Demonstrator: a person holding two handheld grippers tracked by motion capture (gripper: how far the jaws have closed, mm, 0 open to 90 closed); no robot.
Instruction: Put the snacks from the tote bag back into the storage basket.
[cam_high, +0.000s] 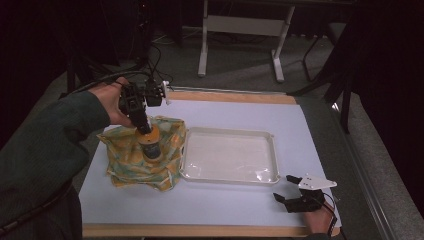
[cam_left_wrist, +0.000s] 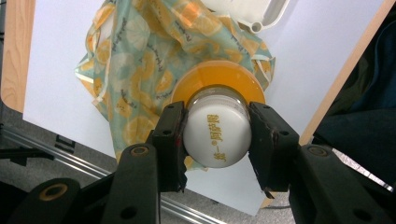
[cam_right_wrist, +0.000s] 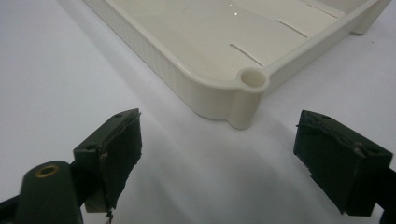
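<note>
**Left claw grips a bottle on the cloth; right claw waits open by the tray**

Taking the tray (cam_high: 228, 155) as the landmark: well to its left, a person's sleeve (cam_high: 45, 135) comes in over the bench (cam_high: 210, 205). The left claw (cam_high: 142, 125) points down from that hand and is clenched on the white cap of a bottle (cam_high: 150, 145). In the left gripper view the two black jaws press on either side of that cap (cam_left_wrist: 217, 140), which carries gold lettering, and an orange collar (cam_left_wrist: 219, 77) spreads out below it.

The bottle stands upright on a crumpled cloth (cam_high: 130, 160) printed with orange slices on pale green. The cloth lies on the lilac sheet (cam_high: 250, 115) that covers the bench, and its right edge reaches just beside the tray's left rim.

The tray itself is cream plastic, shallow, with slots in its floor.

Near the tray's front right corner, the right claw (cam_high: 290, 189) rests low over the bench. Its jaws stand wide apart with nothing between them, aimed at that corner (cam_right_wrist: 247, 88).
</note>
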